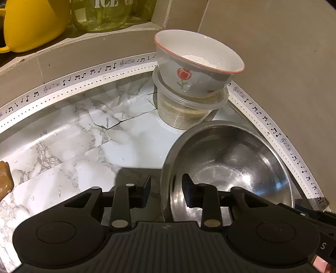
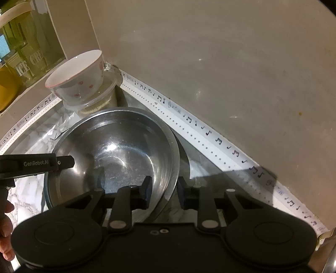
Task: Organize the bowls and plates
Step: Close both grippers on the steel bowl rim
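Observation:
A steel bowl (image 1: 231, 168) sits on the marble counter (image 1: 84, 147) in the corner; it also shows in the right wrist view (image 2: 117, 147). My left gripper (image 1: 166, 191) is open, its fingers straddling the bowl's near-left rim. My right gripper (image 2: 163, 192) is open, its fingers straddling the bowl's right rim. The left gripper's finger (image 2: 63, 161) shows at the bowl's left rim. A white bowl with red flowers (image 1: 195, 63) rests tilted on a clear plastic container (image 1: 189, 109); both show behind the steel bowl in the right wrist view (image 2: 77, 79).
Beige walls (image 2: 231, 63) meet at the corner, edged with white music-note tape (image 1: 84, 75). A ledge holds a yellow mug (image 1: 31, 23) and glass jars (image 1: 103, 14). A brown object (image 1: 5, 180) lies at the counter's left edge.

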